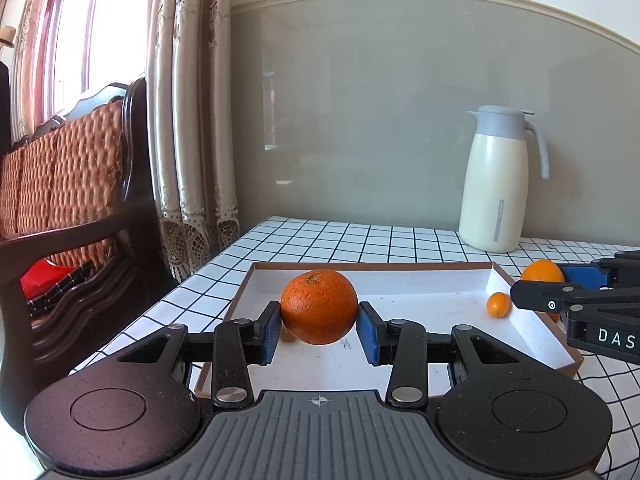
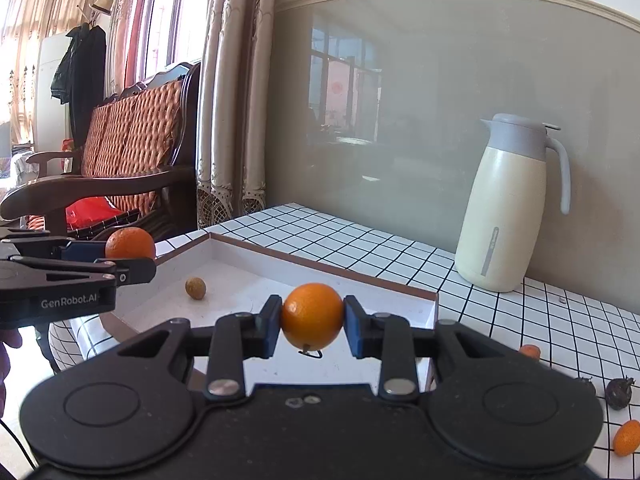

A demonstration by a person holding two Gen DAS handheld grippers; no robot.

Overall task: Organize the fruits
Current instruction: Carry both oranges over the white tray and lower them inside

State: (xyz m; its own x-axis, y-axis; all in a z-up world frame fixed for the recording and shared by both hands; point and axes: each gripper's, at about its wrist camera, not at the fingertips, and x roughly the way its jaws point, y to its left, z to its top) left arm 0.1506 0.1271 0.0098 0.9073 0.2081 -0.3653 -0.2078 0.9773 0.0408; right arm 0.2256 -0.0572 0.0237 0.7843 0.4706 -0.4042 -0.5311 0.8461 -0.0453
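Note:
My left gripper (image 1: 319, 326) is shut on a rough dark orange (image 1: 319, 306), held above the near left part of a shallow white tray (image 1: 372, 267) with a brown rim. My right gripper (image 2: 312, 326) is shut on a smoother orange (image 2: 312, 316), held over the tray's right side (image 2: 320, 266). Each gripper shows in the other view with its orange: the right one (image 1: 543, 272) and the left one (image 2: 130, 243). A small kumquat (image 1: 498, 304) lies in the tray's right corner. A brownish small fruit (image 2: 195, 288) lies on the tray floor.
A cream thermos jug (image 1: 496, 184) stands on the checked tablecloth behind the tray. Small orange fruits (image 2: 626, 437) and dark fruits (image 2: 619, 392) lie on the cloth to the right. A wooden chair (image 1: 80, 184) and curtains stand left of the table.

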